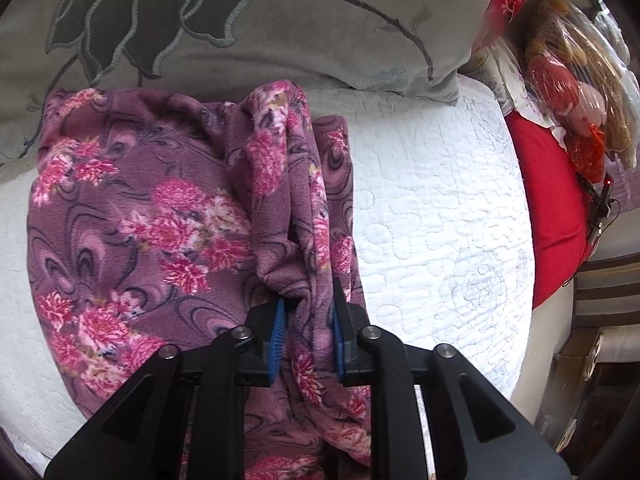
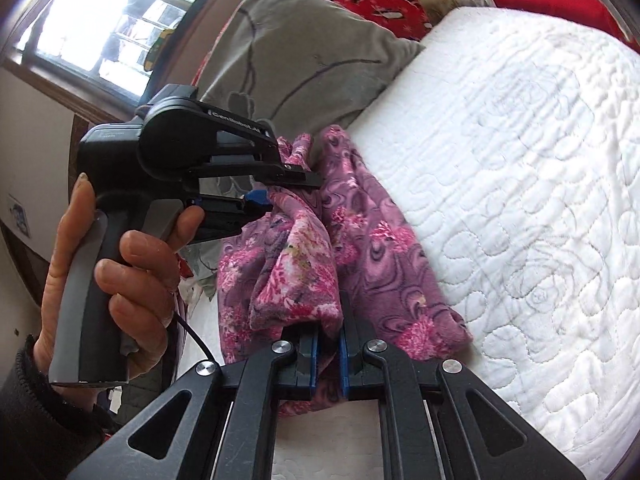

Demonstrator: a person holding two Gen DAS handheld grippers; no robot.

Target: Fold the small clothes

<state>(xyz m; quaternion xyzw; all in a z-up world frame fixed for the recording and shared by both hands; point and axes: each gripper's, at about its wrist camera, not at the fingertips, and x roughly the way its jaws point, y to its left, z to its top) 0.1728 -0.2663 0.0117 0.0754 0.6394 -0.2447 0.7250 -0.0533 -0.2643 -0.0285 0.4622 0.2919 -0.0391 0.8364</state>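
A purple fleece garment (image 1: 140, 220) with pink flowers lies partly folded on a white quilt (image 1: 440, 220). A ridge of its cloth rises into my left gripper (image 1: 308, 304), whose blue pads hold the bunched fold between them. In the right wrist view the same garment (image 2: 380, 248) hangs between both tools. My right gripper (image 2: 328, 320) is shut on its near edge, low at the bed's side. The left gripper (image 2: 288, 192) pinches the cloth farther back, and a person's hand (image 2: 132, 280) holds its handle.
A grey embroidered pillow (image 1: 320, 20) lies behind the garment. Right of the quilt sit a red cushion (image 1: 552, 208) and a plastic bag of soft toys (image 1: 572, 80). A window (image 2: 108, 20) is at the far left. The quilt (image 2: 520, 160) stretches away to the right.
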